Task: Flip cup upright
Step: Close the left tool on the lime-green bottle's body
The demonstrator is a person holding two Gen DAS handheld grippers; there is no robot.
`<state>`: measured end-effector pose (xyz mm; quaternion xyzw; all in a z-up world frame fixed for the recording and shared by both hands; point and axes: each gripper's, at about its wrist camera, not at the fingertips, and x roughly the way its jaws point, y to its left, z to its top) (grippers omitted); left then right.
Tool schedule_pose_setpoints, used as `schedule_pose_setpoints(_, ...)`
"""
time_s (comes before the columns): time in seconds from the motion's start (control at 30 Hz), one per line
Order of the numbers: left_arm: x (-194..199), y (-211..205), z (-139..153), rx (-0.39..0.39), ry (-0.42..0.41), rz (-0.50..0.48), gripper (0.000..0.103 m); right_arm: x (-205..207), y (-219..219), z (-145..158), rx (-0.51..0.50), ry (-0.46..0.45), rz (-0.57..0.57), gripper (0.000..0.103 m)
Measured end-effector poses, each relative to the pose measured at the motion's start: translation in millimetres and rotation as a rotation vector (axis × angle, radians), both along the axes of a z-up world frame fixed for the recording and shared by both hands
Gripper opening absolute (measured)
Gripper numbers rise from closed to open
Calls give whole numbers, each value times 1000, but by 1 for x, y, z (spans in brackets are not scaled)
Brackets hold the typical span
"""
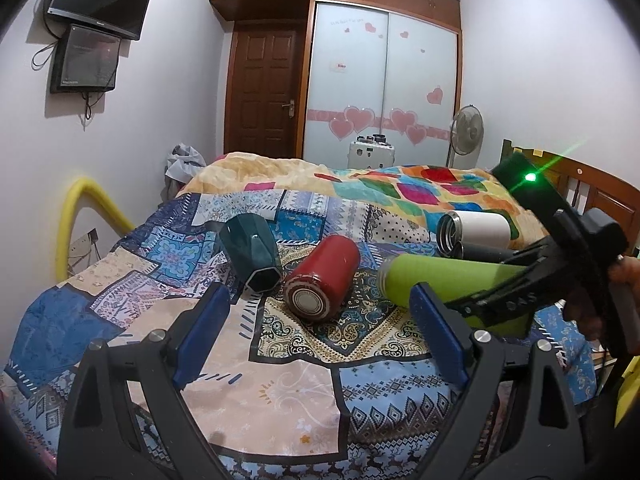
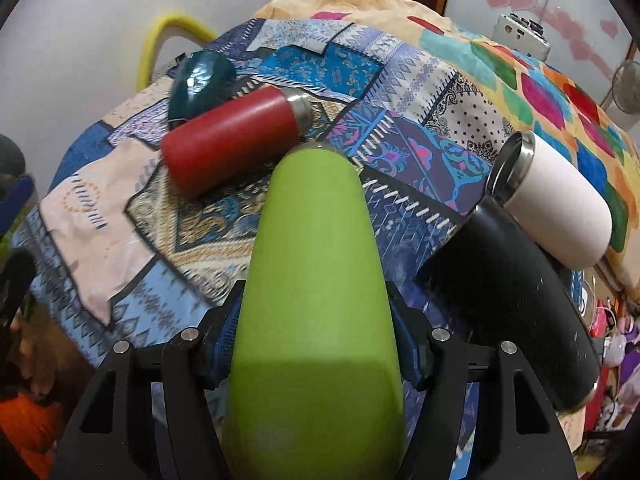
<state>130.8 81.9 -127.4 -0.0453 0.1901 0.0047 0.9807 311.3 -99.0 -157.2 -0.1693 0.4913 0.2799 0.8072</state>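
A lime green cup [image 2: 316,280] lies nearly level, lifted above the bed, and my right gripper [image 2: 316,344] is shut on its body with a blue pad on each side. In the left wrist view the green cup [image 1: 440,280] and the right gripper [image 1: 520,292] show at the right. My left gripper [image 1: 324,336] is open and empty, facing a red cup [image 1: 324,276] that lies on its side with its base toward me. The red cup also shows in the right wrist view [image 2: 232,140].
A dark green faceted cup [image 1: 250,256] lies left of the red one. A white cup [image 2: 556,212] and a black cup [image 2: 512,300] lie on their sides at the right. All rest on a patchwork bedspread [image 1: 280,392]. A yellow rail [image 1: 80,220] stands at the left.
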Motion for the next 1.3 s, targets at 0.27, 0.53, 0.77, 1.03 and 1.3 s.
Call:
schedule_pose_setpoints(0.27,-14,3,6,-2,-7,19,92,-36,4,8,46,-40,48,61)
schedule_pose_setpoints(0.53,-21,5,2,-3,21,36,92,-53,16,-6,62,-61,90,61)
schedule_pose_setpoints(0.77,-17,3,-7,7,66,33,92,-53,16,-16,55,-98,90,61)
schedule_pose_setpoints(1.03,-2,-15,-13,27,126,12,92,-58,10,-28,40,-108,94,62)
schedule_pose_setpoints(1.3,25,-41,-11,30,203,-15,92,-76,-20,-3,150,-161,110,62)
